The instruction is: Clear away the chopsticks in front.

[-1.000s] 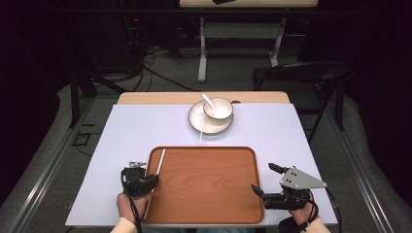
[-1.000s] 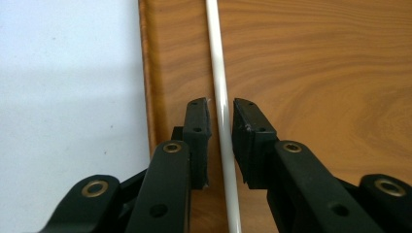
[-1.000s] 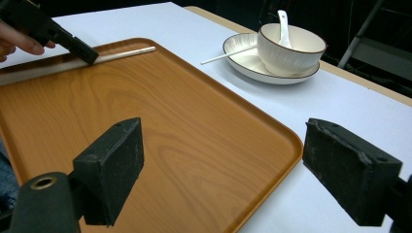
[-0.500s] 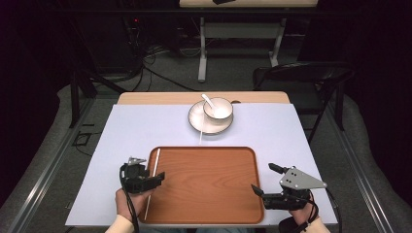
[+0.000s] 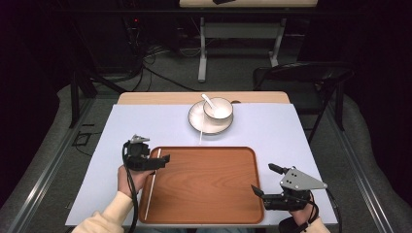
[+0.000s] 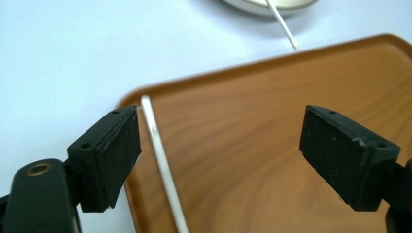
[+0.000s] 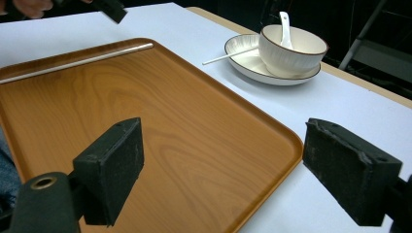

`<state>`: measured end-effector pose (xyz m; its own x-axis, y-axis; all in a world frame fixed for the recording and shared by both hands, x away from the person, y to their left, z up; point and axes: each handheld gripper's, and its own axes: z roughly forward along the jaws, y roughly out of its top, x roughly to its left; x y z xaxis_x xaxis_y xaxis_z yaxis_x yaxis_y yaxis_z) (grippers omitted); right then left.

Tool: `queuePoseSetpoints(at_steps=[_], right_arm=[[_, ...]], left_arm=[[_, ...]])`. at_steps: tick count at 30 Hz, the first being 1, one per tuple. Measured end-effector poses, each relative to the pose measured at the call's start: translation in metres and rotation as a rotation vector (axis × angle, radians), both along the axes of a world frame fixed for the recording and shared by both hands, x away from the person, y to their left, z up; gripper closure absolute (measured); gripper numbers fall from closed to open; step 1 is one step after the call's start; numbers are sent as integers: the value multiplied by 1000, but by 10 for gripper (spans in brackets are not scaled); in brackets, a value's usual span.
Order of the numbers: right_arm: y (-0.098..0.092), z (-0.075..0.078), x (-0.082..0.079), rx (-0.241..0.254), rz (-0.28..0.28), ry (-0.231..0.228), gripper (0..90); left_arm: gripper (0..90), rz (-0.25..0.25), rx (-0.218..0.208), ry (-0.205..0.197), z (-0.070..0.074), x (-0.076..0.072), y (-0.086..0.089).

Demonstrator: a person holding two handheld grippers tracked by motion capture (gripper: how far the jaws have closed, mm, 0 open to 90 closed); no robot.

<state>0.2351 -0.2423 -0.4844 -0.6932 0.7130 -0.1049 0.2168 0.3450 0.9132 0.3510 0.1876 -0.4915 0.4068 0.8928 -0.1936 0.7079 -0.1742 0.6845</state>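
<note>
A white chopstick (image 5: 151, 187) lies along the left side of the brown wooden tray (image 5: 209, 194). My left gripper (image 5: 158, 160) hovers over the stick's far end. Its jaws have just been opening and now stand wide apart. In the left gripper view the chopstick (image 6: 163, 165) rests on the tray (image 6: 272, 97) beside the left jaw, with no pad pressing on it. My right gripper (image 5: 263, 178) is open and empty at the tray's near right corner. A second chopstick (image 5: 200, 136) leans on the white plate (image 5: 197, 121).
On the plate, beyond the tray, stands a white bowl (image 5: 217, 108) with a spoon (image 7: 285, 22) in it. A pale sheet (image 5: 291, 131) covers the table. A dark folding chair (image 5: 301, 75) stands at the far right, with cables on the floor behind.
The left gripper opened, let go of the chopstick and rose a little. The chopstick now lies flat along the tray's left side. The right gripper has not moved.
</note>
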Motion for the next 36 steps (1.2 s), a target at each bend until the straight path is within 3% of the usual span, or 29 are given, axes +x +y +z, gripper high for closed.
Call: queuePoseSetpoints(at_steps=[4,9,11,13,14,16,17,23,29,33,36], right_arm=[[0,0,0,-1,0,2,144],[-1,0,0,1,1,3,144],[0,0,1,1,2,5,144],[0,0,0,0,2,6,144],[0,0,0,0,2,6,144],[-1,0,0,3,3,4,144],[-1,0,0,3,3,4,144],[-1,0,0,3,4,4,144],[-1,-1,0,4,3,6,144],[-1,0,0,3,5,6,144],[-1,0,0,4,5,6,144]], left_arm=[[104,-12,16,-16,9,19,-9],[67,-44,39,-3,17,45,-27],[60,-39,35,-6,17,51,-30],[53,-40,37,2,17,69,-40],[50,-40,37,2,17,69,-40],[36,-48,54,9,17,85,-50],[30,-48,54,9,17,85,-50],[2,-55,94,33,15,119,-71],[0,-64,147,60,8,139,-89],[0,-92,148,75,3,148,-99],[99,-84,148,61,-2,156,-109]])
